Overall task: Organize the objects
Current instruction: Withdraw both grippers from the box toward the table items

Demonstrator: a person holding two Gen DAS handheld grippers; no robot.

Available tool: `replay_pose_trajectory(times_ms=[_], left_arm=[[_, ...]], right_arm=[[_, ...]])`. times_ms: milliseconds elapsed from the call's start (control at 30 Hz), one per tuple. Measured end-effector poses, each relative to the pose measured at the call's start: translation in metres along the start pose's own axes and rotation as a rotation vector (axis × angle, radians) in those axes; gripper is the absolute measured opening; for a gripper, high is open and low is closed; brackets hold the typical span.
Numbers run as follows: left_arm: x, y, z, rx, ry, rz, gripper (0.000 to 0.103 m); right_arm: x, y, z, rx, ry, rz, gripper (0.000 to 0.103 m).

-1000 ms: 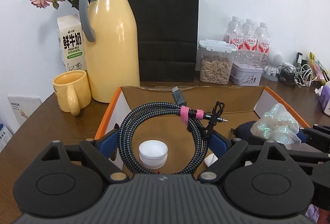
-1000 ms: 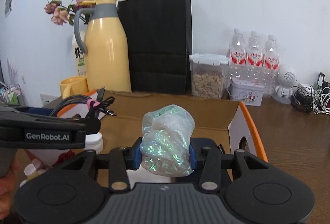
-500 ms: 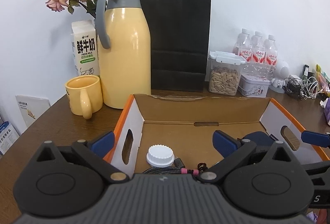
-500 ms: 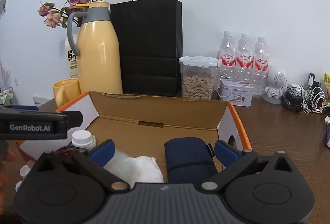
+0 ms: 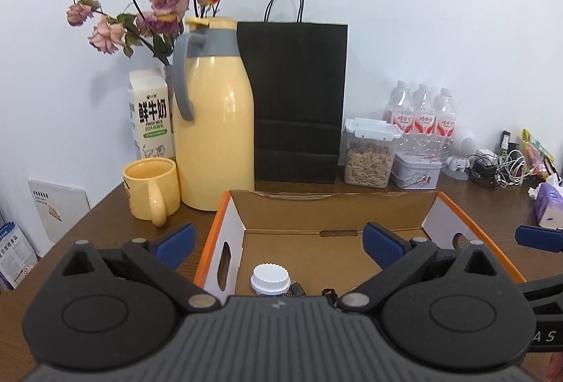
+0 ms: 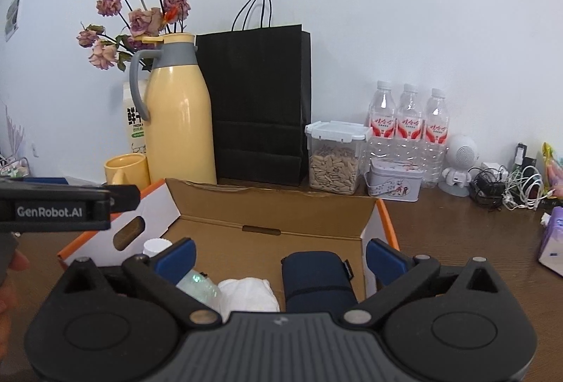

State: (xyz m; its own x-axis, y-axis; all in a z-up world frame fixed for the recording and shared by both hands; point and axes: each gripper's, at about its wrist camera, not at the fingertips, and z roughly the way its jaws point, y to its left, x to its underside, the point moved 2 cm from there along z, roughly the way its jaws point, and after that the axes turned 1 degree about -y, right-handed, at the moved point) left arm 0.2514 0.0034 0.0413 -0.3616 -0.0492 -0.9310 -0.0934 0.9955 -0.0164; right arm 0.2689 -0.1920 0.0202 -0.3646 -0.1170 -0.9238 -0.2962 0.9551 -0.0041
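An open cardboard box [image 5: 454, 216] with orange edges stands on the brown table. In it lie a white-capped bottle [image 5: 270, 278] and the end of a coiled braided cable [image 5: 299, 289], mostly hidden under my left gripper [image 5: 279, 239], which hangs open above the box with nothing between its blue pads. My right gripper [image 6: 280, 253] is open too, raised over the box [image 6: 271, 206]. Below it rest a shimmery plastic packet [image 6: 197, 287], a white cloth [image 6: 248, 292] and a navy pouch [image 6: 316, 276].
Behind the box stand a yellow thermos [image 5: 214, 132], a yellow mug [image 5: 151, 192], a milk carton [image 5: 151, 118], dried roses [image 5: 155, 1], a black paper bag [image 5: 299, 100], a seed jar [image 5: 369, 153], a tin [image 5: 417, 172] and water bottles [image 5: 422, 114]. Chargers [image 5: 496, 167] and a tissue pack [image 5: 549, 209] lie right.
Both grippers let go: the cable dropped from the left one into the box, the shimmery packet from the right. Both opened wide and rose back from the box.
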Motion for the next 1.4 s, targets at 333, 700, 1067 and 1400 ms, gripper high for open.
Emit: replay_pose_trajectory(times_ms=[333, 700, 1067, 1400], left_arm=[[0.006, 0.016, -0.048, -0.008, -0.013, -0.001, 0.103], [0.047, 0.037, -0.085, -0.026, 0.058, 0.024, 0.103], [0.09, 0.063, -0.095, -0.048, 0.177, -0.011, 0.103], [0.096, 0.066, -0.093, -0.046, 0.206, -0.032, 0.103]], right_arm=[[0.018, -0.005, -0.054, 0.008, 0.018, -0.009, 0.103], [0.069, -0.007, -0.087, 0.023, 0.12, 0.014, 0.103], [0.111, -0.012, -0.102, 0.019, 0.222, 0.05, 0.103], [0.114, -0.005, -0.093, 0.012, 0.228, 0.059, 0.103]])
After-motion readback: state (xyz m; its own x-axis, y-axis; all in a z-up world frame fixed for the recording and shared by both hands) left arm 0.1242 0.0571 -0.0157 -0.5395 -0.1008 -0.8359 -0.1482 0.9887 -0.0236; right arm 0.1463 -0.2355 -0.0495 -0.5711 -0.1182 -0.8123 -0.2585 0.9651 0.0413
